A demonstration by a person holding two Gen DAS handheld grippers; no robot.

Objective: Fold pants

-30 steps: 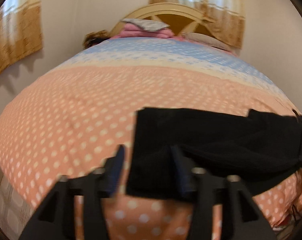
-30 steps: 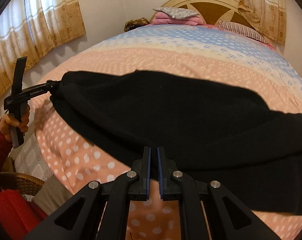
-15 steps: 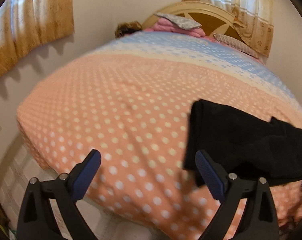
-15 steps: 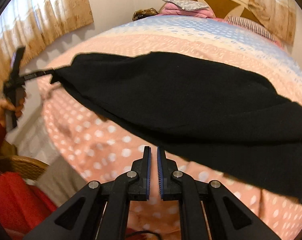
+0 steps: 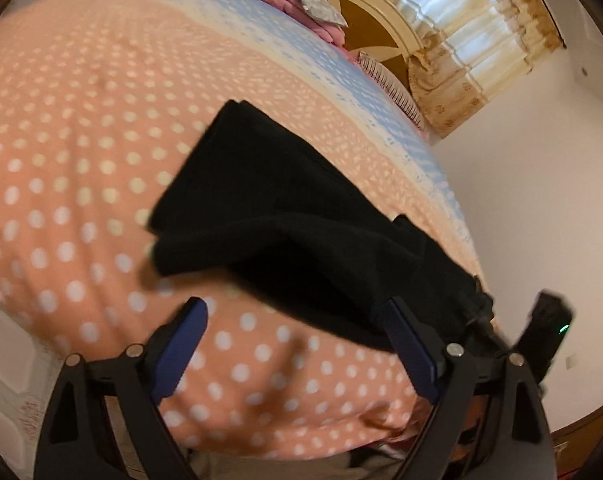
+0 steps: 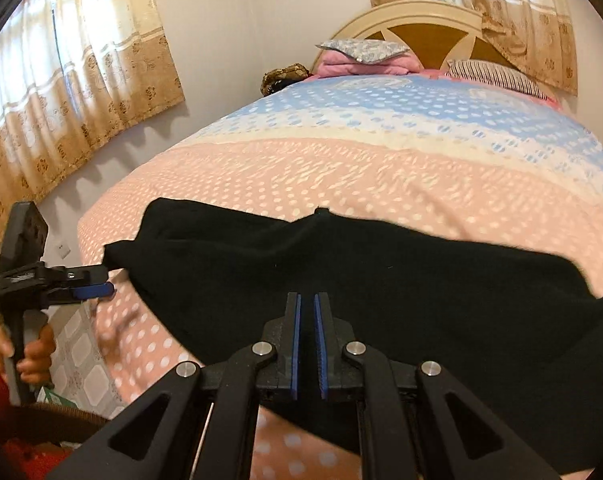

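Black pants (image 5: 285, 232) lie across the near part of a bed with a peach polka-dot cover (image 5: 69, 128); they also show in the right wrist view (image 6: 381, 280). My left gripper (image 5: 297, 344) is open and empty, just before the pants' near edge. In the right wrist view the left gripper (image 6: 97, 284) sits at the pants' left end. My right gripper (image 6: 306, 344) is nearly shut over the pants' near edge, with a narrow gap between the pads; no cloth shows between them.
Pillows and a pink folded blanket (image 6: 361, 60) lie by the headboard (image 6: 421, 36) at the far end. Curtains (image 6: 73, 92) hang on the left wall. A wicker chair (image 6: 49, 416) stands at lower left, beside the tiled floor.
My left gripper let go of the pants' end, opened wide and swung to face the pants. The pants, held up a second ago, now lie lower on the bed.
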